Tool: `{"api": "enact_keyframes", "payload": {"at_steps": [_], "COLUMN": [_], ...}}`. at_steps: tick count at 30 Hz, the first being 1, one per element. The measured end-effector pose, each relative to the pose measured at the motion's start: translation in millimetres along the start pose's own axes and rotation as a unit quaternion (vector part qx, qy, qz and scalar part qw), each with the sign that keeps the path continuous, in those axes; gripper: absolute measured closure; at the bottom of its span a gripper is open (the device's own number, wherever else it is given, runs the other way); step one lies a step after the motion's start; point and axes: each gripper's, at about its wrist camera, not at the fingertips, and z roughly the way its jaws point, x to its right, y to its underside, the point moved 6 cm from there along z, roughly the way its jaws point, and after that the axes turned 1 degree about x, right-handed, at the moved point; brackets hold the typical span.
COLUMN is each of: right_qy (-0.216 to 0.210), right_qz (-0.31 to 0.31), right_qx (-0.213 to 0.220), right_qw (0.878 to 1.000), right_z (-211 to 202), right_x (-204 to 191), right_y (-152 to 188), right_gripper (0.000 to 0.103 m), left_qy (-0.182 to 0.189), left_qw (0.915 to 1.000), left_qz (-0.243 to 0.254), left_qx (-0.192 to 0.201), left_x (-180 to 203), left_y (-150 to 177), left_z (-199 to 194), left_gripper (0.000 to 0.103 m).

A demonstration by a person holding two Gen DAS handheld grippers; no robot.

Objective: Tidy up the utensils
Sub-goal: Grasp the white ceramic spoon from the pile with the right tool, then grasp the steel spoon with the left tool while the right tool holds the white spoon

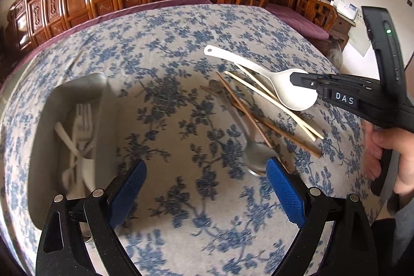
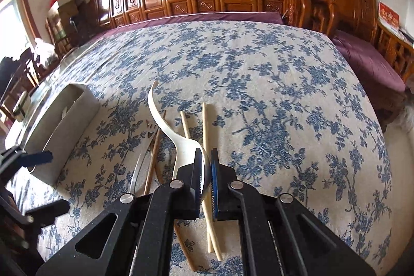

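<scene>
Between the right tool's closed blue pads sits the white spoon's bowl, handle pointing ahead. Left tool gapes wide, steel spoon just ahead-right, tray left.

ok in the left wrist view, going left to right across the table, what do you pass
grey utensil tray holding white plastic forks → left gripper, open over bare cloth → metal spoon → white ladle-style spoon → right gripper shut on its bowl

Tray left on table, forks inside, chopsticks and ladle right.
</scene>
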Motion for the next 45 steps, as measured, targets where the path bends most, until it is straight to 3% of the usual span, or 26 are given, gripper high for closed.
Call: {"api": "enact_keyframes", "payload": {"at_steps": [7,8,10,12,14,19,25,27,29,45], "right_qy": [0.005,0.006,0.005,0.007,0.006,0.005,0.003,0.004,0.005,0.004], "right_qz": [0.028,0.029,0.033,0.031,0.029,0.022,0.024,0.023,0.023,0.019], "right_qx": [0.007,0.007,0.008,0.011,0.014,0.016,0.021,0.020,0.019,0.013], "right_qw": [1.000,1.000,0.999,0.999,0.999,1.000,0.999,1.000,1.000,1.000], "right_z": [-5.7,-5.6,-6.0,-7.4,-8.0,-8.0,-10.6,-10.3,-10.0,-6.5], "right_x": [21.7,23.8,25.8,25.6,24.6,18.7,18.3,17.9,17.6,2.8], "right_y": [3.5,3.6,3.1,1.3,-0.2,-2.5,-4.9,-4.8,-5.2,-7.2], "right_gripper": [0.096,0.096,0.096,0.096,0.096,0.096,0.096,0.096,0.096,0.096], "left_qy": [0.010,0.010,0.004,0.005,-0.007,-0.033,-0.041,-0.035,-0.044,-0.047], "left_qw": [0.9998,0.9997,0.9991,0.9987,0.9980,0.9951,0.9944,0.9948,0.9944,0.9967], "left_qz": [-0.004,-0.004,0.000,-0.001,0.003,0.003,-0.004,0.003,0.025,0.019], "left_qx": [-0.019,-0.023,-0.043,-0.051,-0.062,-0.093,-0.097,-0.095,-0.092,-0.064], "left_x": [21.3,23.2,28.2,31.8,34.2,34.1,34.1,38.2,42.4,4.4], "left_y": [-17.1,-19.1,-23.6,-27.6,-29.4,-29.9,-35.2,-36.0,-34.8,-30.1], "left_z": [29.1,32.8,44.8,52.6,60.8,77.5,81.3,81.6,80.9,45.2], "left_gripper": [0.021,0.034,0.045,0.045,0.057,0.071,0.072,0.087,0.094,0.098]}}
